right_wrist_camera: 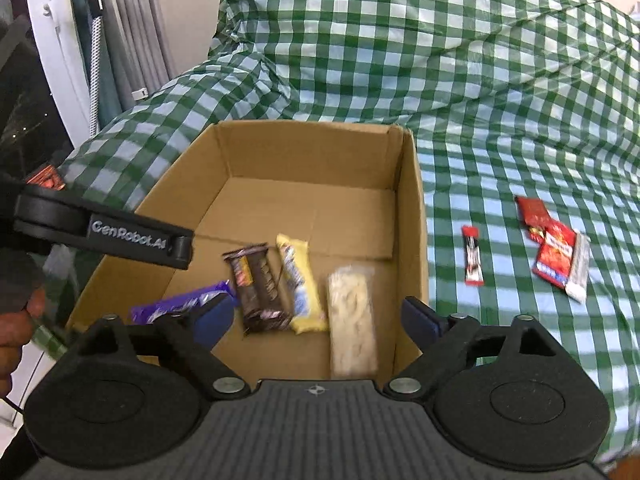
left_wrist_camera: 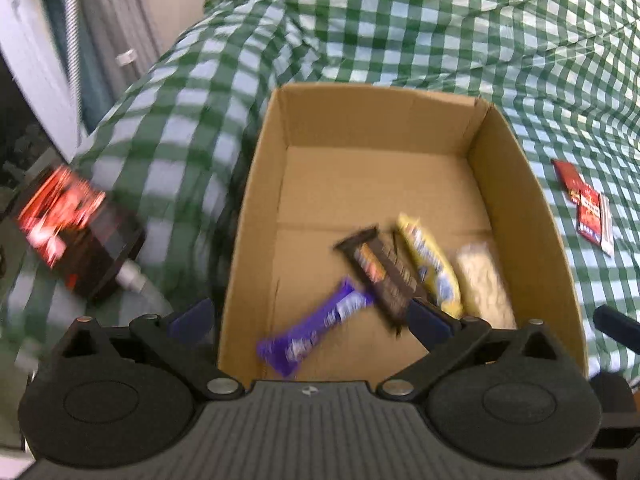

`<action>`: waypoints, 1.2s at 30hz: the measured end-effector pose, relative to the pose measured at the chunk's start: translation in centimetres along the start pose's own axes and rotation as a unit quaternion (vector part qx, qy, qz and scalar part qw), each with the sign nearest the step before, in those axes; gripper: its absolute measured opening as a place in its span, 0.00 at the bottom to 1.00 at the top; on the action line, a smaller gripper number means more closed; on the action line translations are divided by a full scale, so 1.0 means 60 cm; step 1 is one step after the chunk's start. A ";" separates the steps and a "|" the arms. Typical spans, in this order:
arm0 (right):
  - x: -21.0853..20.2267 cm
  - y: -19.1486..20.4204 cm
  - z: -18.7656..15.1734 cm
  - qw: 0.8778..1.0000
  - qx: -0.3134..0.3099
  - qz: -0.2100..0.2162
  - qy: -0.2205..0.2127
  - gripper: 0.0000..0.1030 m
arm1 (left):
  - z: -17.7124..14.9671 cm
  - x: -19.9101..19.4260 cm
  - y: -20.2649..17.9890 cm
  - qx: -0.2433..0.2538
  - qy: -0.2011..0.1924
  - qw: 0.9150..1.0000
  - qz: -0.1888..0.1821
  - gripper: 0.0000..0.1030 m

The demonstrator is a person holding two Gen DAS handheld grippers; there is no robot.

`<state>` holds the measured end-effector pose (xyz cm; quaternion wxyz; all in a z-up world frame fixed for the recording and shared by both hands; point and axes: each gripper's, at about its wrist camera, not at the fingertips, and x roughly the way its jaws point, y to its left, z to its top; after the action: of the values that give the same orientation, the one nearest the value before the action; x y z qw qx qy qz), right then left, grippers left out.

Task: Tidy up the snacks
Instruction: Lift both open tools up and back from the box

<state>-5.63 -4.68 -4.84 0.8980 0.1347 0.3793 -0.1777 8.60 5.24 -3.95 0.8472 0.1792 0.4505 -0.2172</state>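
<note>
An open cardboard box [left_wrist_camera: 256, 208] [right_wrist_camera: 412, 216] sits on a green checked cloth. Inside lie a purple bar [left_wrist_camera: 316, 328] [right_wrist_camera: 180, 304], a dark brown bar [left_wrist_camera: 380, 268] [right_wrist_camera: 260, 284], a yellow bar [left_wrist_camera: 432, 264] [right_wrist_camera: 300, 284] and a pale cracker pack [left_wrist_camera: 484, 284] [right_wrist_camera: 352, 316]. My left gripper [left_wrist_camera: 310, 318] hangs open over the box's near left, the blurred purple bar below its spread jaws, untouched. My right gripper [right_wrist_camera: 318, 316] is open above the near right part, over the yellow bar and pale pack. Red packets [left_wrist_camera: 588, 208] [right_wrist_camera: 556, 252] and a small red stick [right_wrist_camera: 472, 256] lie on the cloth to the right.
A red and black package [left_wrist_camera: 72, 220] stands left of the box. The left gripper's black body [right_wrist_camera: 120, 236] reaches over the box's left wall, with a person's hand [right_wrist_camera: 16, 332] at the left edge. Curtains [right_wrist_camera: 132, 24] and a window frame fill the far left.
</note>
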 end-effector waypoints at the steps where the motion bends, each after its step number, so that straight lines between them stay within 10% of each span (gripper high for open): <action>1: -0.009 0.002 -0.005 1.000 -0.001 0.000 0.000 0.90 | -0.014 -0.010 0.004 -0.006 0.004 1.000 0.000 1.00; 36: -0.262 0.055 -0.104 0.990 -0.036 -0.028 -0.137 0.98 | -0.172 -0.232 -0.002 0.005 -0.119 0.993 0.008 1.00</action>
<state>-18.41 4.03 2.78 0.9405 0.0664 0.2625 -0.2056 -5.52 13.17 2.29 0.8957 0.1597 0.3440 -0.2319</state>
